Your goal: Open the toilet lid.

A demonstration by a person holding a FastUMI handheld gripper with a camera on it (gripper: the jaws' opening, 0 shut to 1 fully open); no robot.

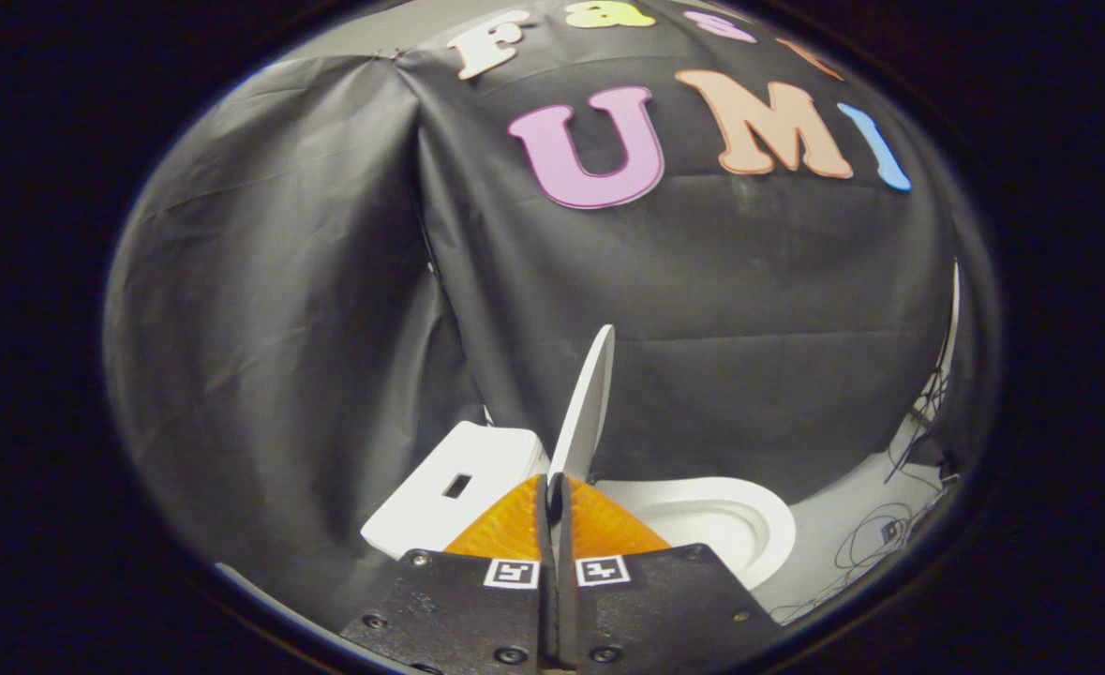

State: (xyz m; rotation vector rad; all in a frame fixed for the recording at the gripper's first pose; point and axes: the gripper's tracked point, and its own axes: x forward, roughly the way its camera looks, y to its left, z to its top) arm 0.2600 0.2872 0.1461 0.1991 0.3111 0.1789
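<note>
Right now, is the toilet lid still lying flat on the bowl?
No, the toilet lid stands raised on edge, pinched between the tongs, with the bowl open.

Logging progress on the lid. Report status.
Gripper fingers shut on toilet lid edge. Lid raised, near upright above the bowl. Tank beside it; nothing blocking.

The toilet lid (585,403) stands on edge between the tool's (556,492) fingers, which press it from both sides. The cistern (449,487) sits left of it, the bowl (739,530) right, cables (875,539) beyond on the floor (843,511).
</note>
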